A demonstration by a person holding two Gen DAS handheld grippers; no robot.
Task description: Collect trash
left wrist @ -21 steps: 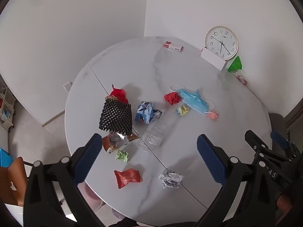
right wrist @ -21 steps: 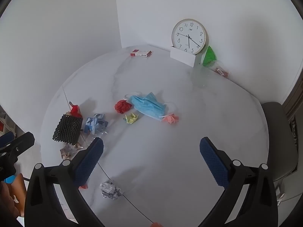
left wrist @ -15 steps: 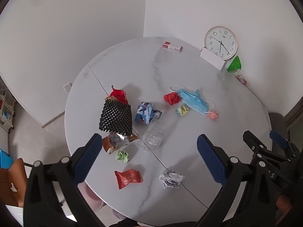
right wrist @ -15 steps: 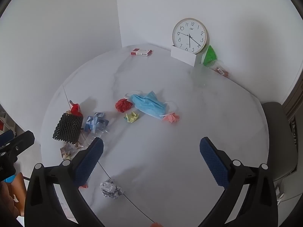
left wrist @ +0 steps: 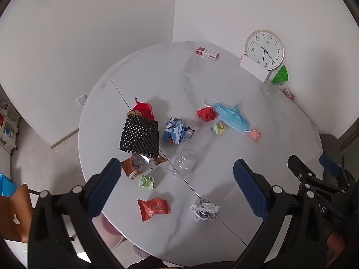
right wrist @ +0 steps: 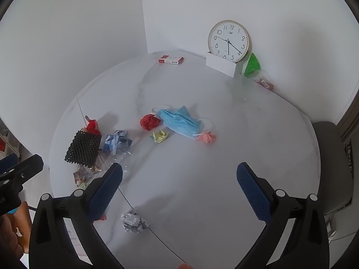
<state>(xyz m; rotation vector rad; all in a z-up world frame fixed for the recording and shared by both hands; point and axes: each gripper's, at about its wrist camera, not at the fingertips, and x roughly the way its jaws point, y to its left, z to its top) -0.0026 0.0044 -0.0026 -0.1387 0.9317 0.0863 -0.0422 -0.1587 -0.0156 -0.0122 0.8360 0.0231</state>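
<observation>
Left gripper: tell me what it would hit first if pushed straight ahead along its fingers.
Probably the clear crushed plastic bottle lying on the white marble table. It sits near the middle of the left gripper view, between the open fingers; depth is hard to judge.

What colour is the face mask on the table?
The face mask is light blue with white ear loops. It shows best in the right wrist view.

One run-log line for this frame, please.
phase: pre-grasp | left gripper: open, empty | right gripper: open, empty | trash: uncollected on table | nearest: crumpled grey paper ball
</observation>
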